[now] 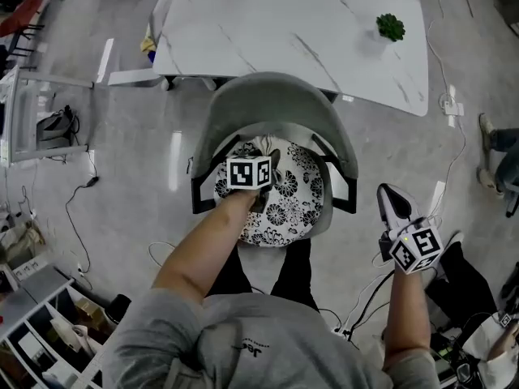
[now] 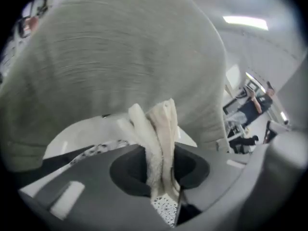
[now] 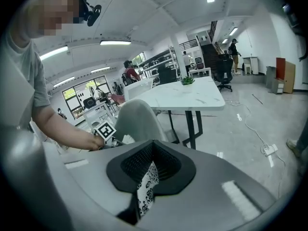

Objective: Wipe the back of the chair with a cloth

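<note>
Standing behind the chair, the person reaches in w/ the left gripper (image 1: 258, 164), whose jaws are clamped on a white cloth (image 2: 156, 143). The cloth is folded and sticks up out of the jaws in a thick bunch, its top right in front of the inner face of the chair back (image 1: 276, 100). Whether it actually touches the fabric I can't tell. The back is grey, curved and fills nearly all of the left gripper view. Below the gripper sits the seat cushion (image 1: 296, 193), black-and-white floral, and the person's left forearm (image 1: 215, 237) crosses over its front edge.

The right gripper (image 1: 389, 201) hangs off to the chair's right, well apart from it, over the grey floor (image 1: 130, 152). Its jaws are closed together w/ nothing gripped. A sliver of floral pattern shows low in the slit between them; can't say what that is.

Beyond the chair is a white marble-look table (image 1: 268, 23), w/ a small green plant (image 1: 391, 27) near its far right corner. A white cable (image 1: 458, 148) runs along the floor at right. In the right gripper view, several people (image 3: 130, 71) stand around in the bkgd under ceiling strip lights.
</note>
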`<state>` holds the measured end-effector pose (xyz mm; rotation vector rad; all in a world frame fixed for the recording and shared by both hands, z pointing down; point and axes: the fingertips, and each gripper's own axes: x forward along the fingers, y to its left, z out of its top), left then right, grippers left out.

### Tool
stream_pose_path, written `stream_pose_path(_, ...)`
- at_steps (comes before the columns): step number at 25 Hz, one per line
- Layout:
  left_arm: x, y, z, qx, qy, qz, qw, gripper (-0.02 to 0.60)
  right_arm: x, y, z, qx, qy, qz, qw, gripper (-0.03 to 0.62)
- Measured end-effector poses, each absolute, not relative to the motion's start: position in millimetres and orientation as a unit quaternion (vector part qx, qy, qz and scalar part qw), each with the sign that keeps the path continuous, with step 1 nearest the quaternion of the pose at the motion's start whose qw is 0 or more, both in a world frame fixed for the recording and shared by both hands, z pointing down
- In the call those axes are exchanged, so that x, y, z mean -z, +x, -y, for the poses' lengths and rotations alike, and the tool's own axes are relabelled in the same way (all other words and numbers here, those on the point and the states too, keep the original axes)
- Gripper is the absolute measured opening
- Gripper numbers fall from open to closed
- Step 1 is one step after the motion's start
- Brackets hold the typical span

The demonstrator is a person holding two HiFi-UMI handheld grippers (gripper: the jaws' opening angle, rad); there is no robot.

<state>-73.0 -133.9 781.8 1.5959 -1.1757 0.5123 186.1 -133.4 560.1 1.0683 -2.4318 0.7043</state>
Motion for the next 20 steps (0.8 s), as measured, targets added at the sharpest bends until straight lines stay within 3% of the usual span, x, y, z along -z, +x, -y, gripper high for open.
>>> stream_pose_path(4,-795.9,-175.2,67.1,-0.166,0.547,0.589,0.571,0.147,-556.6,143.8,129.3,-0.251,0.360,0.876,0.200,0.002)
stream_pose_path(7,-801.8,-210.5,37.9,-0.114,0.494,0.620,0.599,0.147,-557.5,115.8,124.0,-0.249,0.343,0.883,0.201,0.002)
stream_pose_path(14,-812.0,-223.3,49.0,-0.013,0.429,0.631,0.646,0.147,-554.2,89.6,111.3,-0.241,0.325,0.892,0.203,0.002)
stream_pose_path(20,-816.4,-228.6,94.9,-0.005,0.416,0.645,0.641,0.147,-562.1,110.6,109.1,-0.249,0.342,0.882,0.206,0.002)
